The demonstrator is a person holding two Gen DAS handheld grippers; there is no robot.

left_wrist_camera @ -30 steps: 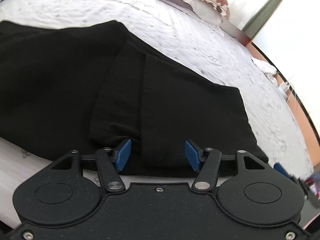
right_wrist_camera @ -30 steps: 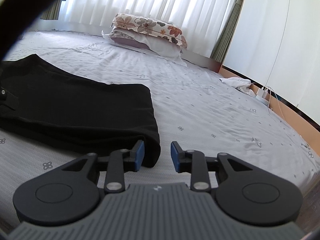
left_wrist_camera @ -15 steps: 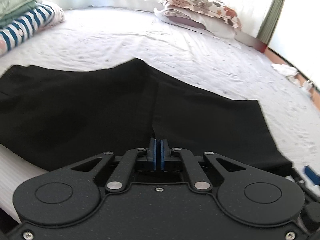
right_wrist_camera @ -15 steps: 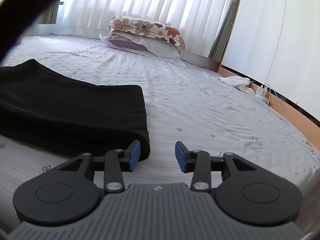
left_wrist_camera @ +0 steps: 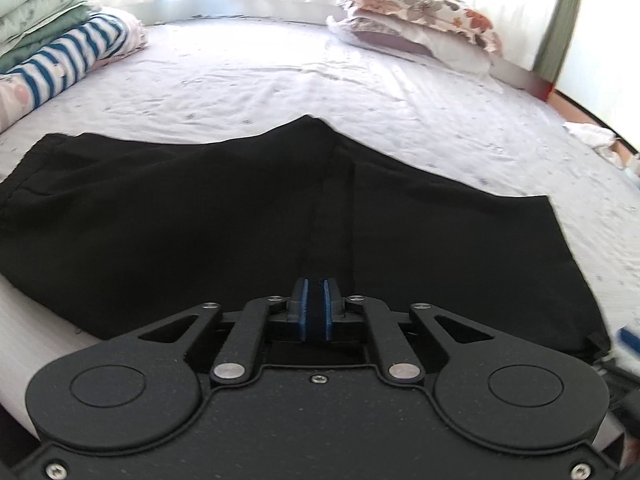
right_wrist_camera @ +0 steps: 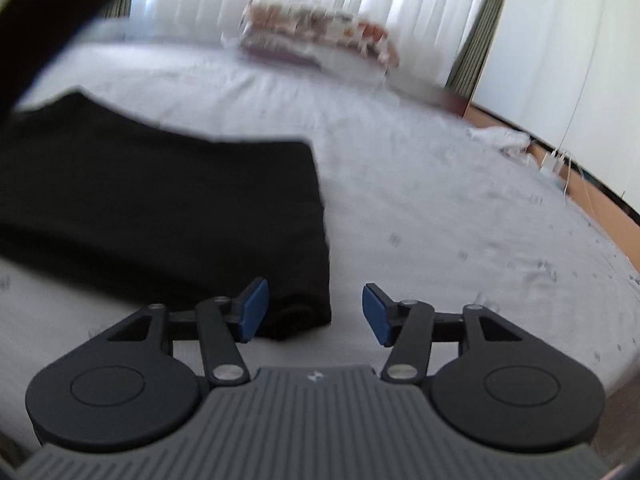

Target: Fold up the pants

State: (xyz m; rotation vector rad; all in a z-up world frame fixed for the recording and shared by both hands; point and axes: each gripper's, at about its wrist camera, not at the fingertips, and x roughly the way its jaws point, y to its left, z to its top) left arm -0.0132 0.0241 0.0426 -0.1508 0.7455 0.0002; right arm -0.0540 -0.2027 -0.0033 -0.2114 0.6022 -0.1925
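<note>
Black pants [left_wrist_camera: 200,216] lie spread on the bed, partly folded, with a seam running up the middle. My left gripper [left_wrist_camera: 315,312] is shut on the near edge of the pants at that seam, with black cloth pinched between its blue pads. In the right wrist view the pants [right_wrist_camera: 160,216] end in a near right corner. My right gripper [right_wrist_camera: 314,312] is open, and that corner lies between its blue fingers, nearer the left one. The right gripper's blue pad [left_wrist_camera: 628,340] shows at the left wrist view's right edge.
The bed sheet [left_wrist_camera: 280,76] is white with small prints. A floral pillow [left_wrist_camera: 420,4] lies at the head of the bed. Folded blankets [left_wrist_camera: 52,40] are stacked at the far left. A white cloth [right_wrist_camera: 500,138] and a charger with cable [right_wrist_camera: 554,160] lie at the right edge.
My left gripper closed on the pants' near edge and now holds cloth between its pads. My right gripper opened wider and shifted toward the pants' corner; its view is blurred by motion.
</note>
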